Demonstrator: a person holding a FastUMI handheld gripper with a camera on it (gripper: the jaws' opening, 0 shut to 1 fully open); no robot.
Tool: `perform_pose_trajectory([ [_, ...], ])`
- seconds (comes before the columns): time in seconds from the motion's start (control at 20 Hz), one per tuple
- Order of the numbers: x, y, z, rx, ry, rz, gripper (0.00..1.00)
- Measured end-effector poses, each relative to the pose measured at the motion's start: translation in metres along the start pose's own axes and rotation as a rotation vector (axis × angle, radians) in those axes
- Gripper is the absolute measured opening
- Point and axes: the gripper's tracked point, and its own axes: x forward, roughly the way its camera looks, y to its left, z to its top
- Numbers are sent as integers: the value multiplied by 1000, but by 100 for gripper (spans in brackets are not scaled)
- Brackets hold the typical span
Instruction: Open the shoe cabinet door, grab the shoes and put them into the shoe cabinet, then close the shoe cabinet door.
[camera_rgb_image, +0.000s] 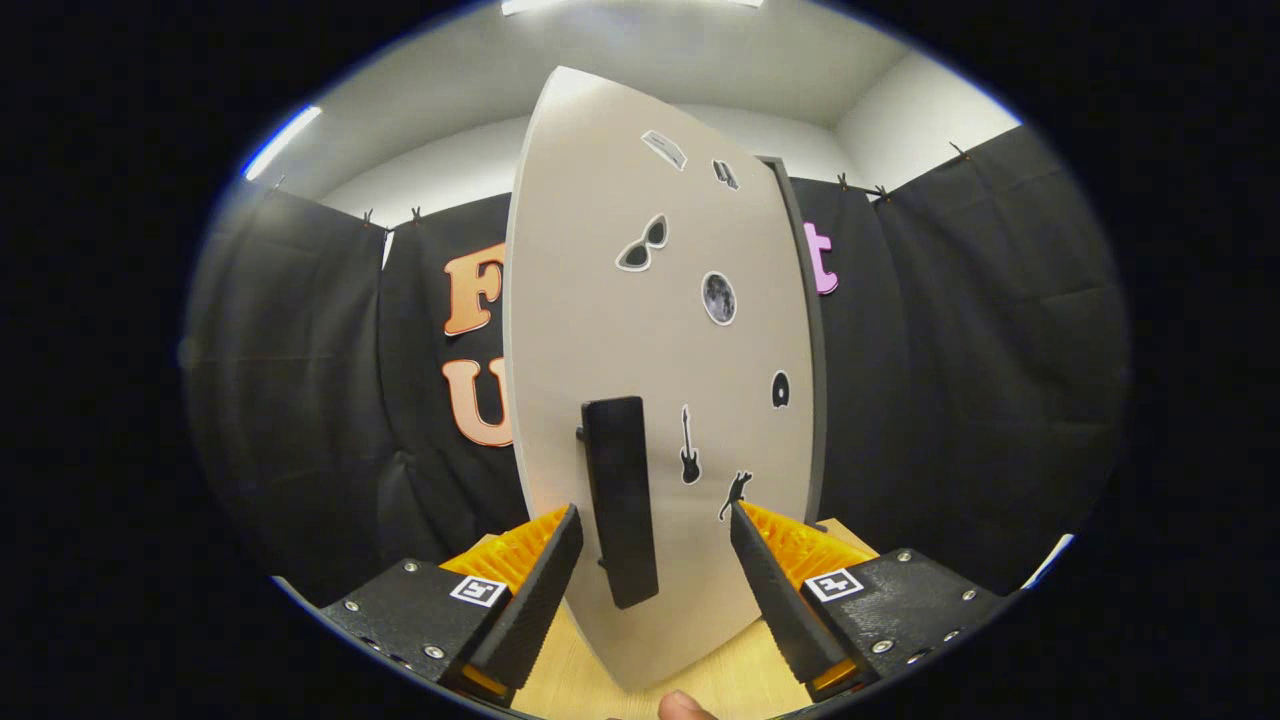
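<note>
Shoe cabinet door (650, 330) stands close ahead, its dark handle (619, 500) between the gripper (655, 535) fingers, which are spread apart and not touching it; closing off-centre could likely push the handle sideways and slip off.

No readable words or numbers appear on the cabinet door (640, 330), centre frame, which carries only picture stickers: sunglasses (642, 244), a moon (718, 298), a guitar (689, 447). Square coded markers (478, 590) sit on the gripper (655, 540), its fingers spread apart, lower frame.
</note>
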Motion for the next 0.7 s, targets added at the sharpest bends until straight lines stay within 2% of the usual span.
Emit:
perform_pose_trajectory([
  [0.4,64,49,-1,-28,17,95,93],
  [0.7,99,64,0,-26,-6,114,93],
])
